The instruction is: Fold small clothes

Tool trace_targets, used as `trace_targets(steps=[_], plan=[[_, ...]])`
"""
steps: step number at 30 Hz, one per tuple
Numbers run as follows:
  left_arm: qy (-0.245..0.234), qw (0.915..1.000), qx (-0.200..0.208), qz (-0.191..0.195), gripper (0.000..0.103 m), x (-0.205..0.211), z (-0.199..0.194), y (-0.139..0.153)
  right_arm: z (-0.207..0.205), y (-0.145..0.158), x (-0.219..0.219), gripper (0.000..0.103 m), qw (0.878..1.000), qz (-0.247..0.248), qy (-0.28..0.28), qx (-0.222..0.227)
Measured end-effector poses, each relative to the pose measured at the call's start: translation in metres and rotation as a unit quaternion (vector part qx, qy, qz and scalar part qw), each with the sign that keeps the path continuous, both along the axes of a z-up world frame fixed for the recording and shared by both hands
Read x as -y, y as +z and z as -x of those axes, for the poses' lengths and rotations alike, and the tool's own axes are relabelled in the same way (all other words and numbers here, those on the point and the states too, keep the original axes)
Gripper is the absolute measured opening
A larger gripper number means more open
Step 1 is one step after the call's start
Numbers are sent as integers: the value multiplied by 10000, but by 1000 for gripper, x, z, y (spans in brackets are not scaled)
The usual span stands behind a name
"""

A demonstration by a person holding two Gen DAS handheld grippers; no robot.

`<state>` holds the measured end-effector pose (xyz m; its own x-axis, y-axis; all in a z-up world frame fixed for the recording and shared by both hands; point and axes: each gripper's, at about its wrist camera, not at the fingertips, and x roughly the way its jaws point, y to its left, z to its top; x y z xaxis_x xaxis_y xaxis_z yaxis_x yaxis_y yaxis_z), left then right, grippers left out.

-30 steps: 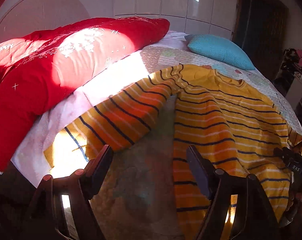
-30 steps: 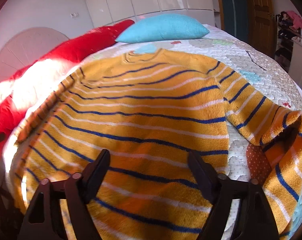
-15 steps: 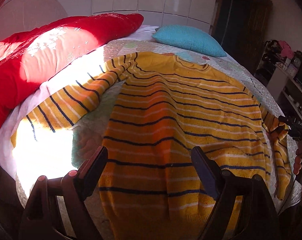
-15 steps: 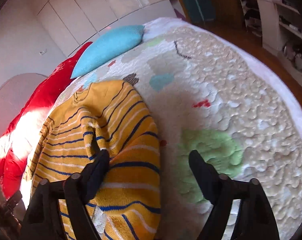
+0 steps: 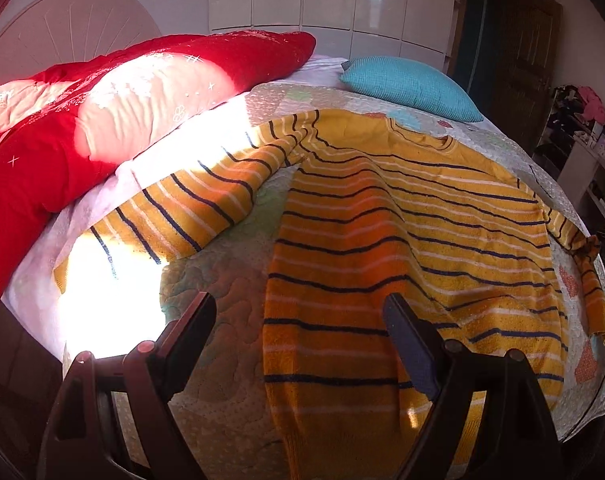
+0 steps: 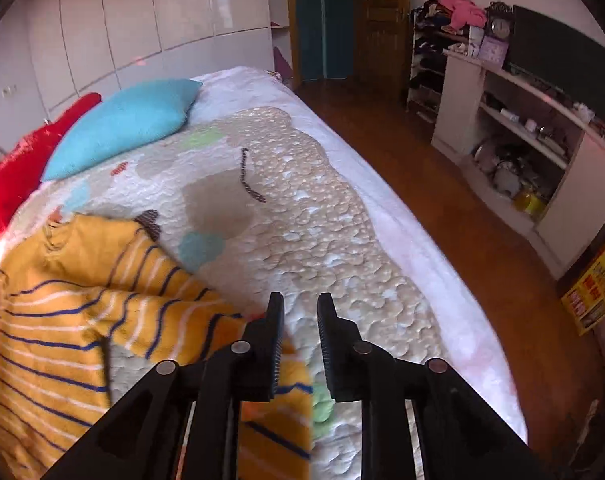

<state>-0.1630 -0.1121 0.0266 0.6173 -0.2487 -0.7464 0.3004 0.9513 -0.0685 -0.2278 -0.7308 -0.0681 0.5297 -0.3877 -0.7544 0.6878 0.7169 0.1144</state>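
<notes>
**On the bed: sweater spread flat, both claws empty**

Across the quilted bed (image 5: 222,360) your yellow striped sweater (image 5: 382,240) lies face up, one sleeve stretched toward the red duvet (image 5: 102,112), collar pointing at the blue pillow (image 5: 410,86). Your left claw (image 5: 298,332) hovers over the sweater's lower edge, fingers wide apart, gripping nothing. Your right claw (image 6: 300,320) sits just beside the other sleeve (image 6: 150,316), fingers nearly together with a narrow gap, only quilt showing between them.
</notes>
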Motion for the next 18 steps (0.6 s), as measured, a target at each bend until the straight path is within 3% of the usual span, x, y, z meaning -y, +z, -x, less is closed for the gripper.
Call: trace_targets(steps=[1, 3, 8, 13, 14, 15, 16, 17, 18], plan=[[12, 10000, -69, -34, 85, -3, -2, -6, 8, 2, -13, 43, 9989, -297, 249, 272], [32, 9996, -261, -44, 84, -8, -7, -17, 21, 3, -49, 57, 9895, -953, 867, 658], [-143, 9965, -764, 316, 84, -17, -9, -44, 33, -37, -144, 57, 9617, -1779, 2003, 573], [-700, 9920, -880, 567, 84, -3, 5, -47, 44, -73, -201, 59, 9532, -1987, 2221, 512], [-787, 9909, -916, 601, 81, 0, 8, -47, 44, -78, -209, 59, 9519, -2028, 2227, 568], [-786, 9916, -880, 538, 72, 4, 11, -48, 44, -81, -216, 59, 9534, -1956, 2211, 628], [-731, 9933, -821, 361, 37, 8, 12, -47, 42, -81, -222, 50, 9551, -1849, 2225, 643], [-652, 9944, -801, 202, 11, 9, 12, -48, 40, -80, -226, 33, 9534, -1840, 2302, 650], [-630, 9938, -866, 296, 11, 5, 11, -47, 40, -81, -225, 10, 9464, -2056, 2393, 686]])
